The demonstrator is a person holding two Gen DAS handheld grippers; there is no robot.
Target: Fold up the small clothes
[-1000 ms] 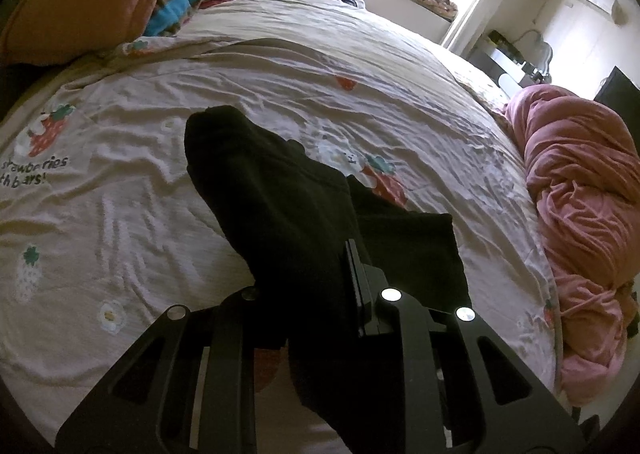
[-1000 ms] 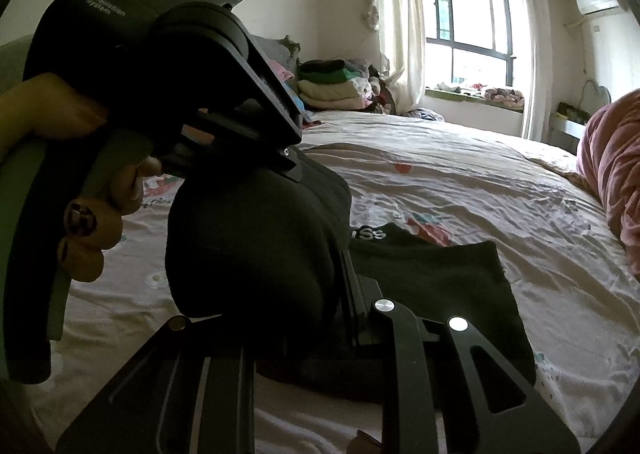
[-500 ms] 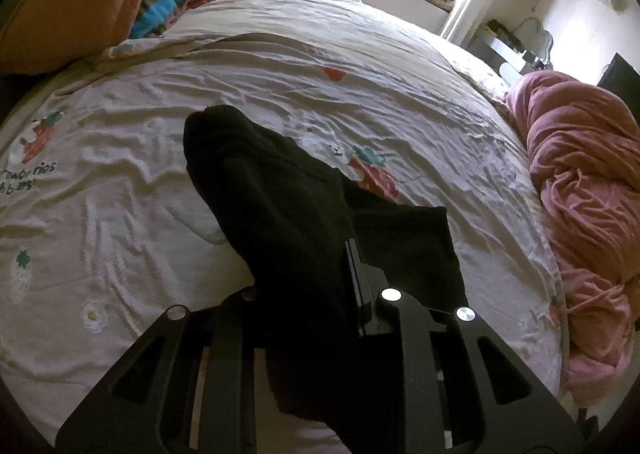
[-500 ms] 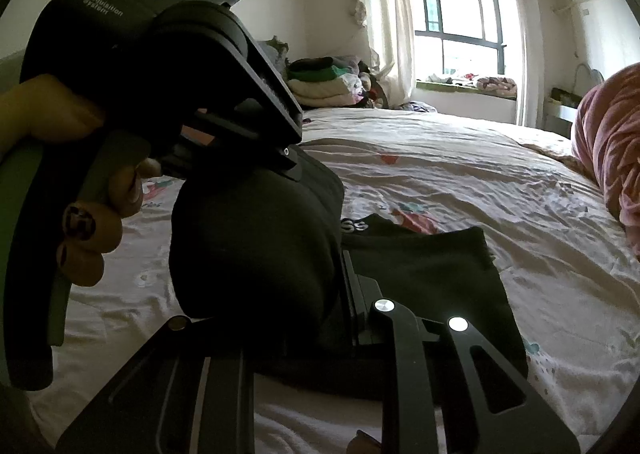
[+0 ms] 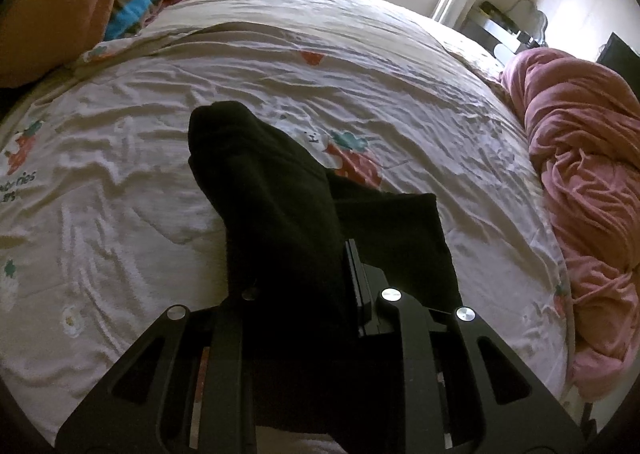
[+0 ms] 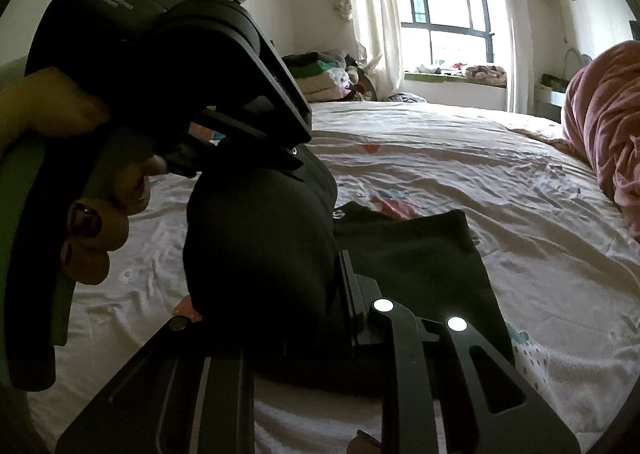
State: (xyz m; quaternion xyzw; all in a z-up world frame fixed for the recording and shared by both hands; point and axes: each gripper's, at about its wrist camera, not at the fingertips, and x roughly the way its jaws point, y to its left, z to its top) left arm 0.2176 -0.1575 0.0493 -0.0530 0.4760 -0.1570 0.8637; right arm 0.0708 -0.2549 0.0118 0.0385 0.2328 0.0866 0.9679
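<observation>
blocking view: left gripper (image 6: 296, 158) plus hand (image 6: 92, 222), upper left
fingers: both grippers pinching black garment (image 5: 272, 190)
right gripper (image 6: 316, 286): lower middle
surface: printed bedsheet (image 5: 380, 86)
room: pink blanket (image 5: 588, 174) right, window (image 6: 444, 2) behind

black garment (image 5: 276, 190) carried a little further across the bed (image 5: 168, 182), raised fold shifted toward the printed strawberry (image 5: 356, 170), strawberry lettering at the bed's left edge slid further out of view, left gripper (image 6: 280, 158) seen slightly lower against the bedspread
</observation>
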